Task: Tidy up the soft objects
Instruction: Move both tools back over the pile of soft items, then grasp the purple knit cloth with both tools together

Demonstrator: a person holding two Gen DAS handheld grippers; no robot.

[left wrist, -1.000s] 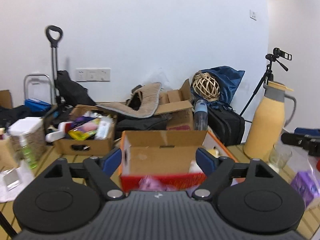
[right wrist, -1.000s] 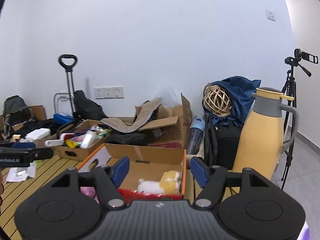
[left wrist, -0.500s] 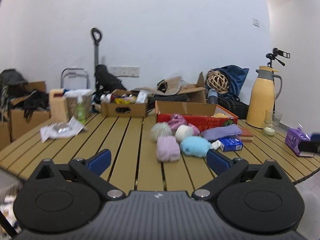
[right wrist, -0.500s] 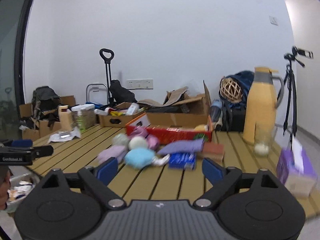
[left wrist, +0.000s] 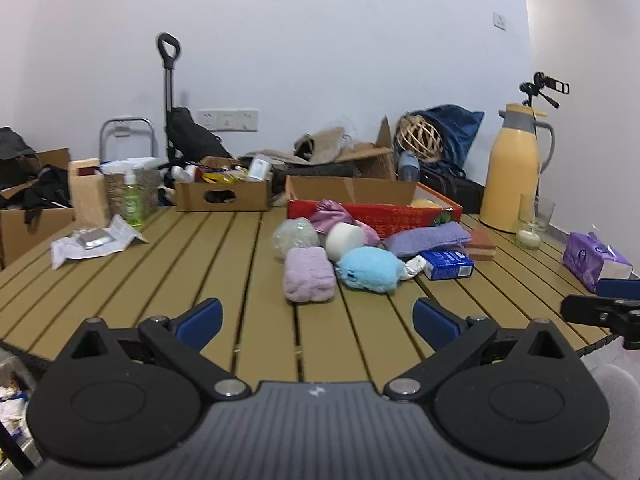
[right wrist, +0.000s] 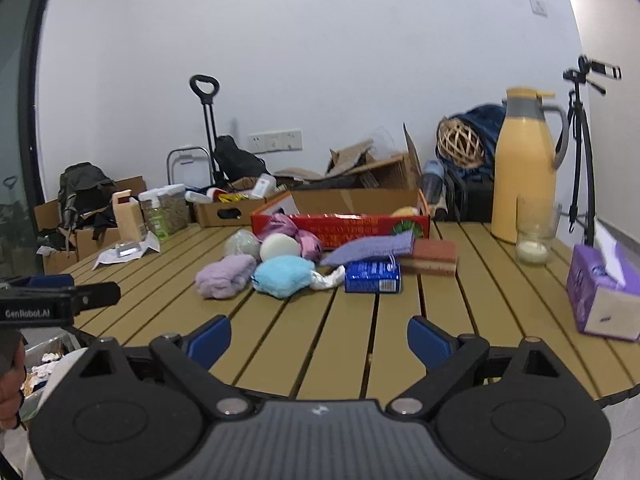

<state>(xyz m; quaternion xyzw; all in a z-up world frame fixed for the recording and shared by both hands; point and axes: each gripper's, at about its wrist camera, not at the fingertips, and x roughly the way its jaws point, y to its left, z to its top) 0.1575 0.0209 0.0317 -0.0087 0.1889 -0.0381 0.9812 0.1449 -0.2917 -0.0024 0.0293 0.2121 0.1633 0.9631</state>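
A heap of soft things lies mid-table in front of a red cardboard box (left wrist: pixel 380 214): a lilac fluffy roll (left wrist: pixel 309 276), a blue plush (left wrist: pixel 370 268), a white round sponge (left wrist: pixel 345 239), a pale mesh puff (left wrist: pixel 294 236), a pink cloth (left wrist: pixel 332 212) and a purple knitted cloth (left wrist: pixel 428 236). A yellow plush (right wrist: pixel 406 211) shows inside the box. My left gripper (left wrist: pixel 317 320) hangs open over the table's near edge, well short of the heap. To its right my right gripper (right wrist: pixel 320 338) is open too, with nothing between its fingers.
On the slatted wooden table (left wrist: pixel 200 272) also lie a blue packet (right wrist: pixel 373 277) and an orange sponge block (right wrist: pixel 434 256). A purple tissue box (right wrist: pixel 600 296), a candle glass (right wrist: pixel 534 236) and a yellow thermos (right wrist: pixel 524 168) stand at the right. Cartons, a bottle and paper crowd the far left.
Both grippers have pulled back from right at the red box to the table's near edge and sunk lower. Their jaws stand wider than a second ago.
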